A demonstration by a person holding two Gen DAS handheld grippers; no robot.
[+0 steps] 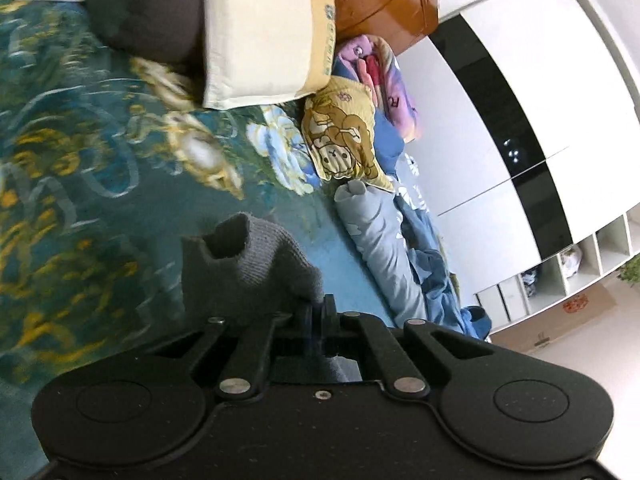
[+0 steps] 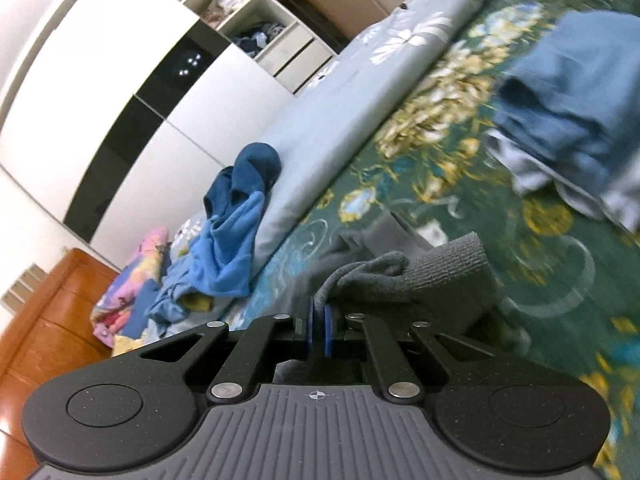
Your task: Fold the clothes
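Observation:
A grey knitted sock (image 1: 248,268) hangs from my left gripper (image 1: 318,308), which is shut on its edge above the green floral bedspread (image 1: 80,168); the sock's open cuff faces the camera. My right gripper (image 2: 319,312) is shut on grey knitted sock fabric (image 2: 420,276), held just above the bedspread (image 2: 440,152). Whether both grippers hold one sock or two I cannot tell.
In the left wrist view lie a cream folded cloth (image 1: 260,36), a dark garment (image 1: 148,12), a cartoon pillow (image 1: 344,136) and a pale blue quilt (image 1: 380,248). The right wrist view shows folded blue clothes (image 2: 572,120), loose blue garments (image 2: 236,216), a wardrobe (image 2: 120,92).

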